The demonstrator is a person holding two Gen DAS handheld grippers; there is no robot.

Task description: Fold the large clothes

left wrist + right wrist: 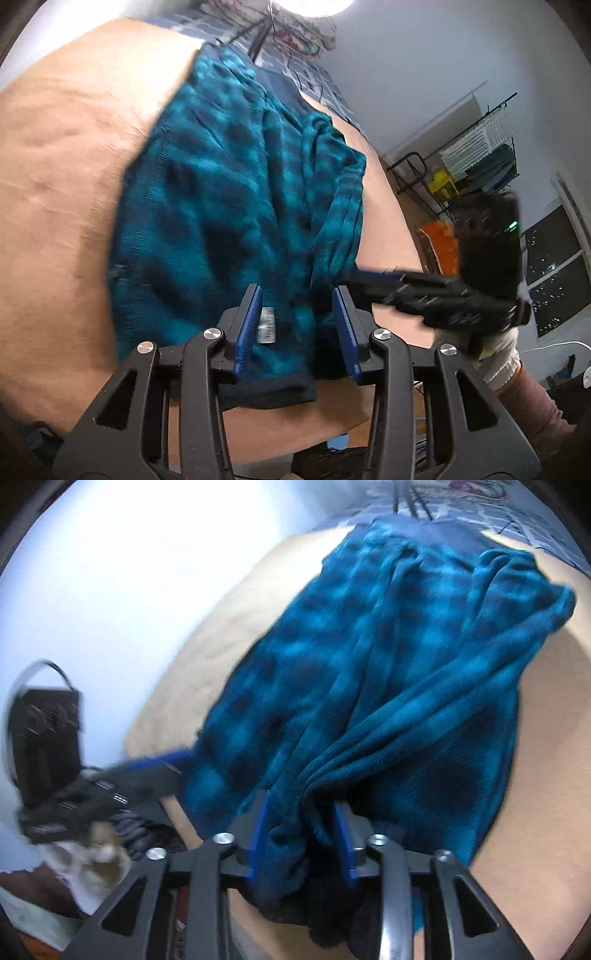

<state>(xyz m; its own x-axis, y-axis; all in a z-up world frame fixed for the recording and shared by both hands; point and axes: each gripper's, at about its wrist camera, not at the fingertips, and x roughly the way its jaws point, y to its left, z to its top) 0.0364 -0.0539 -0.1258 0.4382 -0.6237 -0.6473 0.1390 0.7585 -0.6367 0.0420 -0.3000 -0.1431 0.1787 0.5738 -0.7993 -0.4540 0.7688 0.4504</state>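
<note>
A teal and dark blue checked fleece garment (229,177) lies lengthwise on a tan bed sheet (66,147). Its near hem, with a white label (267,325), lies between the blue pads of my left gripper (297,314); the jaws stand apart and do not pinch it. In the right wrist view the garment (388,664) gathers into folds that run between the pads of my right gripper (301,830), also parted with loose cloth between them. Each gripper shows in the other's view: the right gripper (373,275) at the cloth's right edge, the left gripper (166,758) at its left edge.
A patterned blanket (306,33) lies at the bed's far end. To the right stand a metal rack (476,162), an orange item (439,243) and a dark window (554,266). A white-gloved hand (502,350) holds the right gripper. A white wall (110,572) runs along the left.
</note>
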